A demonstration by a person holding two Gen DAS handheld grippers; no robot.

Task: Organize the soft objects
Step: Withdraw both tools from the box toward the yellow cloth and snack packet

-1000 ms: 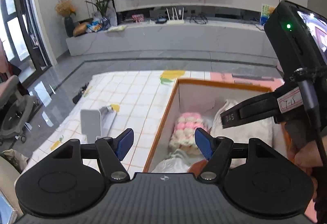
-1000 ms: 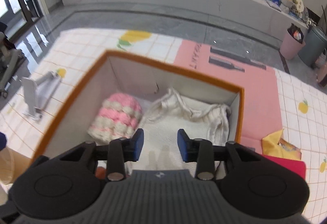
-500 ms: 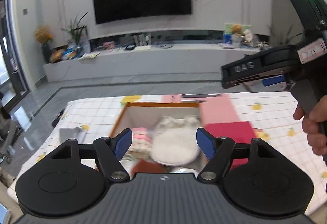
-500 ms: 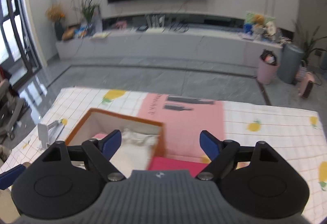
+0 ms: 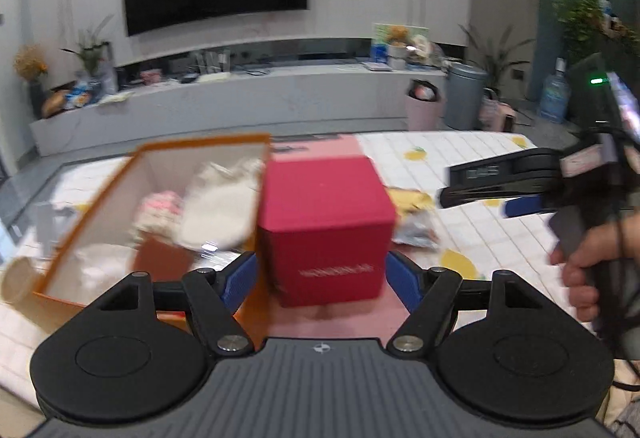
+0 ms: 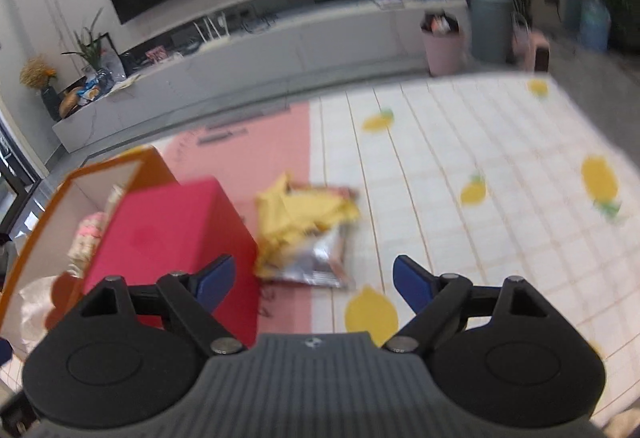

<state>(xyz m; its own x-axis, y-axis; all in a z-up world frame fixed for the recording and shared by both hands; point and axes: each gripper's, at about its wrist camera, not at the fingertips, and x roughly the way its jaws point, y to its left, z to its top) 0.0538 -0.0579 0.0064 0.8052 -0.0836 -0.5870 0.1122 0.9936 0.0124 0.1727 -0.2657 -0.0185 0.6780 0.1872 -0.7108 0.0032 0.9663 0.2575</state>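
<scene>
An orange-rimmed open box (image 5: 200,143) stands on the table and holds a white cloth (image 5: 218,198) and a pink-and-white knitted piece (image 5: 158,208). A red cube box (image 5: 326,222) stands right of it. My left gripper (image 5: 322,280) is open and empty, its blue pads on either side of the red box's near face. My right gripper (image 6: 314,280) is open and empty, above a yellow and silver snack bag (image 6: 308,234) that lies right of the red box (image 6: 168,238). The orange box shows at the left of the right wrist view (image 6: 100,168).
The table has a white checked cloth with lemon prints (image 6: 480,174) and a pink mat (image 6: 248,146). A paper cup (image 5: 16,278) stands at the table's left edge. The right gripper's body (image 5: 520,178) is in the left wrist view at right.
Both grippers have swung right, away from the orange box. The left one now faces the red box, and the right one now faces the snack bag.
</scene>
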